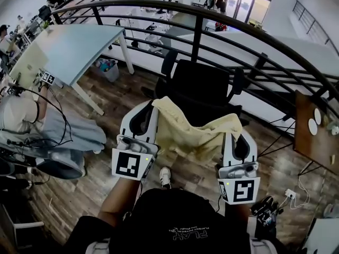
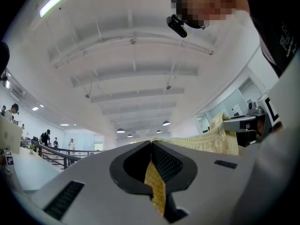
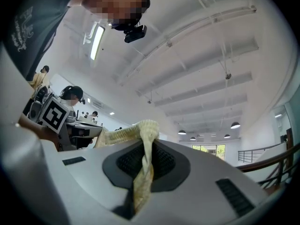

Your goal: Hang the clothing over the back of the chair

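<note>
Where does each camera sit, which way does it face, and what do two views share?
Head view: on the person's head, facing steeply down at the pale yellow checked cloth garment before the black high-backed office chair; shows left gripper, right gripper, dark shirt.
Left gripper view: on the left gripper, facing up along its shut jaws at the white beamed ceiling; shirt upper right.
Right gripper view: on the right gripper, facing up likewise; shirt upper left.
Shared: both gripper views show the ceiling and the pinched garment.
</note>
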A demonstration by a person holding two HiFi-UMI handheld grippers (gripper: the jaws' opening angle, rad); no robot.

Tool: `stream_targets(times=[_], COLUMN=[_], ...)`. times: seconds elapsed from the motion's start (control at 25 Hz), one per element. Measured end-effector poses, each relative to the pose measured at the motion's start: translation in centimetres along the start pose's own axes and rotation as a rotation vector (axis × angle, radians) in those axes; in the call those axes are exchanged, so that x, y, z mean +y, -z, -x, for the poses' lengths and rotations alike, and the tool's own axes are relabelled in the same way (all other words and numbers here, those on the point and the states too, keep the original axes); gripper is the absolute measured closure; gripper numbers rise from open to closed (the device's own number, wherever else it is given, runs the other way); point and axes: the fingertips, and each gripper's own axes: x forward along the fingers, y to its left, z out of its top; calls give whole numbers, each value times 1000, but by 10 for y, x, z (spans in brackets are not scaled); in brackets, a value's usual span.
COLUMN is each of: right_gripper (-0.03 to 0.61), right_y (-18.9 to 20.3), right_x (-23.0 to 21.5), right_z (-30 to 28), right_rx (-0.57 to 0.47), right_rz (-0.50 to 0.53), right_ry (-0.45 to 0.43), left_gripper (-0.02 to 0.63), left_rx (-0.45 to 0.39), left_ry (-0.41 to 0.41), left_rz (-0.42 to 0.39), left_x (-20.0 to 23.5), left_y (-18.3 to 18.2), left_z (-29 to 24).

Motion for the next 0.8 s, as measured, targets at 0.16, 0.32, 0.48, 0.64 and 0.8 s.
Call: stream_targets(times=[0.16,0.32,0.48,0.64,0.8], right_gripper=[551,551,551,551,551], right_y=[-7,-14,-22,-33,-34], right_x=[-9,-14,-17,-27,-32], right_z=[-17,-32,-46,-65,-81], right_rx=[15,15,3,3,21], right_rz=[67,126,153,202,241], right_ry=[50,88,139,174,168], left_gripper=[595,595,595,595,595], left_rx=[-5,-18,-35,-55,-67], left_ry=[32,66,104,126,147], left_rz=[9,15,17,26,14], left_x=[12,23,32,38,49], left_y=[-4,-10,-12,-16,-17], left_z=[-20,-37,-49,-66,-80])
